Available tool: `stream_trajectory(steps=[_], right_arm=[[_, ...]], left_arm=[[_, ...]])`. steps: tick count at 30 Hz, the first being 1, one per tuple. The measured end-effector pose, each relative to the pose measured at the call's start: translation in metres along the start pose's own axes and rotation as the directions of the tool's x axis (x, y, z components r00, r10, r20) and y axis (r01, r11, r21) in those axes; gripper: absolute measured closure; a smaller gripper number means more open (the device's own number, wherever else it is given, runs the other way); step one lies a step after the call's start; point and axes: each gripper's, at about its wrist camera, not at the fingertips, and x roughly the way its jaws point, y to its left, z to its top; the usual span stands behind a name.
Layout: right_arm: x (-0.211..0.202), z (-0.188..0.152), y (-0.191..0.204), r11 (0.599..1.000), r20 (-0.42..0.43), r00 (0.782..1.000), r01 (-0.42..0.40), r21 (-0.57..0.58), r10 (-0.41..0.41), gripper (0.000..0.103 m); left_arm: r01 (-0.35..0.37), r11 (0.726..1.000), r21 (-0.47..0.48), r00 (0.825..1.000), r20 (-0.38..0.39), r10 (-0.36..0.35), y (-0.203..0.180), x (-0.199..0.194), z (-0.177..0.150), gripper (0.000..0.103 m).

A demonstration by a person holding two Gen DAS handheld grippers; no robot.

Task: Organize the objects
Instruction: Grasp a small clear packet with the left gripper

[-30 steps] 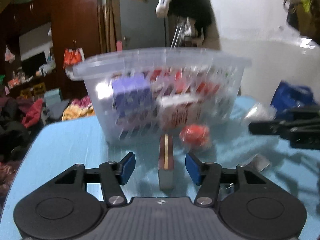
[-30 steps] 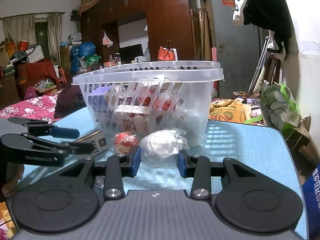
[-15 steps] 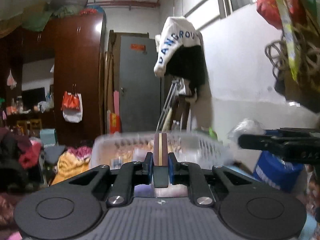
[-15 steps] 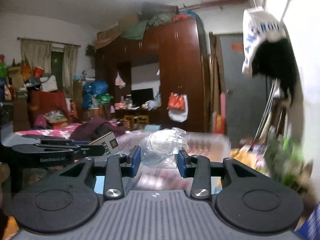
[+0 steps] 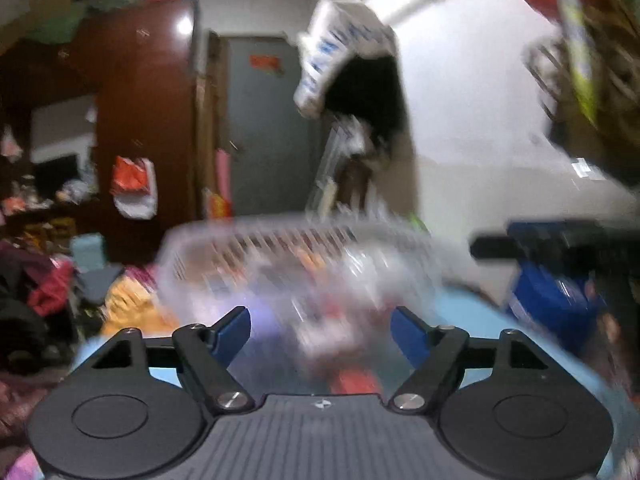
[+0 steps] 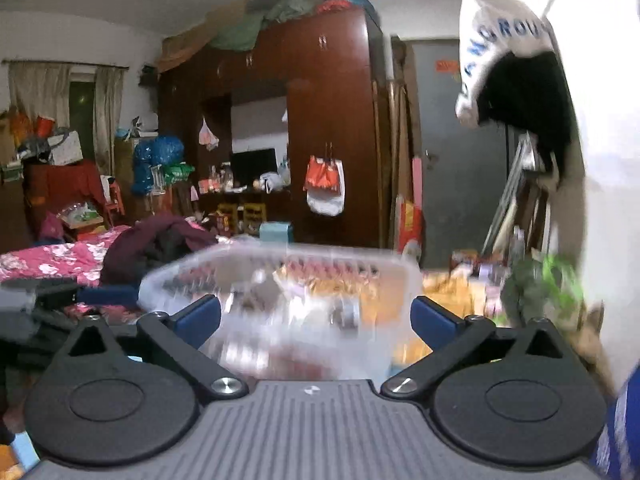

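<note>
Basket (image 5: 296, 264): clear plastic, on blue table (image 5: 472, 312), dead ahead of both grippers. Left gripper (image 5: 320, 330) spread wide, empty; right gripper (image 6: 316, 316) likewise. Contents blurred.

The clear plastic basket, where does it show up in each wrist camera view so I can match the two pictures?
Left wrist view: the basket sits at centre, blurred, just beyond the open left tool.
Right wrist view: the basket sits at centre, slightly low, between the fingers of the open right tool.
Shared landmark: the grey door behind it.
</note>
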Motion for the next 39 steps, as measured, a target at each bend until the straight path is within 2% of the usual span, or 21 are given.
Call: stream_trajectory(steps=[2,3,5,9,13,15,16,17,19,22,26,32,39], right_arm=[[-0.002,-0.016,-0.013,0.999,-0.041,0.999,0.016,0.043,-0.014,0.0],[-0.001,-0.025,-0.019,0.998,-0.064,0.998,0.027,0.061,-0.023,0.0],[0.007,-0.029,-0.031,0.995,-0.094,0.995,0.041,0.087,-0.033,0.0],[0.012,-0.032,-0.039,0.991,-0.113,0.993,0.049,0.125,-0.034,0.0],[0.011,-0.037,-0.03,0.994,-0.13,0.991,0.026,0.11,-0.012,0.0],[0.011,-0.045,-0.026,0.995,-0.141,0.99,0.02,0.098,-0.006,0.0],[0.013,-0.048,-0.024,0.995,-0.147,0.989,0.017,0.095,-0.003,0.0],[0.015,-0.048,-0.023,0.995,-0.151,0.988,0.013,0.094,0.001,0.0],[0.017,-0.052,-0.019,0.995,-0.158,0.987,0.003,0.095,0.012,0.0],[0.024,-0.057,-0.01,0.996,-0.177,0.984,-0.016,0.087,0.031,0.0],[0.034,-0.062,0.002,0.998,-0.216,0.976,-0.027,0.063,0.04,0.0],[0.043,-0.066,0.011,0.996,-0.237,0.97,-0.038,0.081,0.056,0.0],[0.06,-0.07,0.028,0.999,-0.275,0.961,-0.021,0.036,0.03,0.0]], left_arm=[[0.037,0.998,0.053,0.998,-0.06,-0.034,-0.019,0.0,-0.024,0.022],[0.032,0.997,0.07,0.996,-0.086,-0.026,-0.028,0.001,-0.031,0.022],[0.032,0.994,0.102,0.995,-0.093,-0.023,-0.044,0.002,-0.041,0.022],[0.04,0.99,0.132,0.989,-0.144,-0.021,-0.061,0.014,-0.047,0.022],[0.056,0.991,0.12,0.978,-0.206,-0.031,-0.066,0.028,-0.055,0.023],[0.052,0.993,0.106,0.974,-0.225,-0.027,-0.063,0.032,-0.057,0.034],[0.056,0.994,0.09,0.973,-0.229,-0.034,-0.06,0.034,-0.059,0.054],[0.067,0.996,0.066,0.971,-0.233,-0.05,-0.056,0.034,-0.06,0.057],[0.071,0.997,0.038,0.973,-0.224,-0.06,-0.048,0.029,-0.062,0.059],[0.04,0.999,0.016,0.983,-0.179,-0.036,-0.035,0.017,-0.063,0.06],[0.009,0.999,-0.032,0.988,-0.153,-0.014,-0.012,0.006,-0.061,0.06],[-0.05,0.993,-0.109,0.989,-0.144,0.035,0.027,0.004,-0.058,0.06],[-0.07,0.987,-0.146,0.989,-0.137,0.05,0.048,0.003,-0.06,0.061]])
